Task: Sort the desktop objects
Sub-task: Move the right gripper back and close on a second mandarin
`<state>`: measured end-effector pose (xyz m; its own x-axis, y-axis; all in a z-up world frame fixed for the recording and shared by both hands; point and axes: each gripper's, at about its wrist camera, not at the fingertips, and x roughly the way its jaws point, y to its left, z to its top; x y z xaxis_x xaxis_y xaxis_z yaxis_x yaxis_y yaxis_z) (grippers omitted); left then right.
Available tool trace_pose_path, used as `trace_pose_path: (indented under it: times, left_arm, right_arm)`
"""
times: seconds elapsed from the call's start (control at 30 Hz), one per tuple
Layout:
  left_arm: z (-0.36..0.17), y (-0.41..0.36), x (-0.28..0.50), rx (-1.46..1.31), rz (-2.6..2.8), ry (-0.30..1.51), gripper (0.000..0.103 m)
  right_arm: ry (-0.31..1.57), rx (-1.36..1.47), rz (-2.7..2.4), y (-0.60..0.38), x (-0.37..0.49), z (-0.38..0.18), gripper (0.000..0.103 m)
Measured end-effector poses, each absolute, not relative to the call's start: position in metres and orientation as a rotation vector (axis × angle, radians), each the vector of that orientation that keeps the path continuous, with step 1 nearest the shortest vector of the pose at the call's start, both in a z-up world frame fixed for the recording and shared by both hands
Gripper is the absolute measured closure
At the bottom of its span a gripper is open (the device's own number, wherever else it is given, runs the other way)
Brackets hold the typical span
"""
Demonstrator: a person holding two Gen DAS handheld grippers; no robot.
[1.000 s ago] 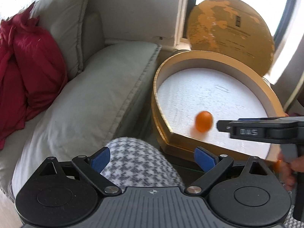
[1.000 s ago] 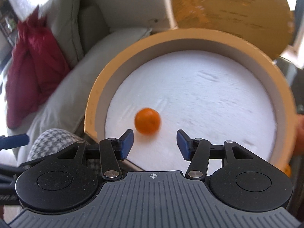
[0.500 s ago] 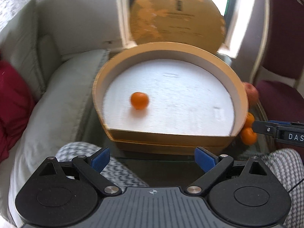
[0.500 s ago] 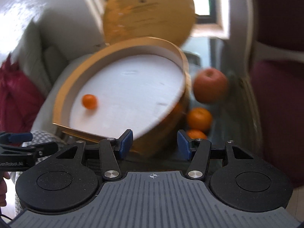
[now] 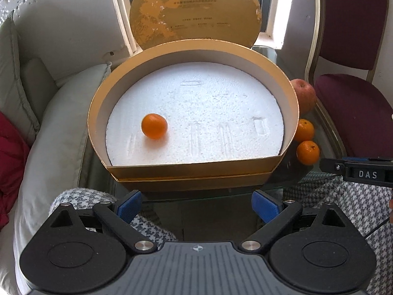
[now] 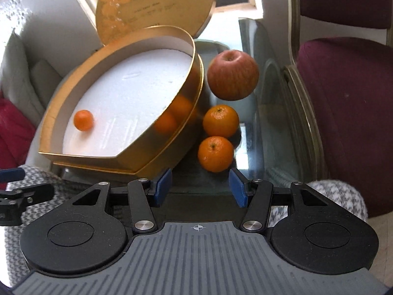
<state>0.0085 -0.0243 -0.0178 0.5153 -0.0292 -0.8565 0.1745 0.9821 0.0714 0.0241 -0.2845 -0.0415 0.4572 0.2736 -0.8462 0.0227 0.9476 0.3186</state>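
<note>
Gold box, round with 1 flat front wall, sits on a glass table; white foam liner fills its floor. 1 small orange lies on the foam toward the box's left side, clear of the wall. Round gold lid stands upright behind the box, leaning at the window; it carries small printed lines and a dark vertical mark near its top, too fine to read.

Outside the box, just beside its right wall on the glass: apple at the back, then 2 oranges, far orange and near orange, touching or nearly touching each other. Their reflections show in the box's shiny wall.

Left gripper: blue-padded fingers spread wide, nothing between them, held low in front of the box's flat wall.

Right gripper: fingers apart, empty, aimed at the near orange, short of it. In the left view its side bears white letters "DAS", cut off by the frame edge.

Houndstooth fabric lies below both grippers. Maroon chair stands right of the table; pale cushion and red cloth to the left.
</note>
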Motion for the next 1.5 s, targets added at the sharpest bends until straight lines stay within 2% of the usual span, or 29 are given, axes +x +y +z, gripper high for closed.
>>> trace_pose_path:
  times: [0.53, 0.67, 0.77, 0.9, 1.17, 1.5]
  left_arm:
    - [-0.031, -0.022, 0.016, 0.162, -0.105, 1.078, 0.007]
    - [-0.032, -0.021, 0.017, 0.16, -0.109, 1.084, 0.007]
    - [-0.032, -0.021, 0.016, 0.157, -0.107, 1.083, 0.007]
    - [-0.03, -0.019, 0.015, 0.147, -0.104, 1.077, 0.007]
    - [-0.025, -0.013, 0.007, 0.117, -0.115, 1.053, 0.006]
    - [-0.012, 0.004, 0.003, 0.053, -0.108, 0.987, 0.006]
  right_arm:
    - [1.153, 0.152, 0.126, -0.268, 0.066, -0.084, 0.044]
    - [1.162, 0.129, 0.126, -0.266, 0.067, -0.089, 0.047]
    - [1.154, 0.113, 0.132, -0.263, 0.065, -0.089, 0.057]
    - [1.159, 0.137, 0.129, -0.264, 0.058, -0.085, 0.058]
    - [1.17, 0.219, 0.137, -0.274, 0.038, -0.066, 0.058]
    - [0.962, 0.193, 0.188, -0.256, 0.044, 0.016, 0.058]
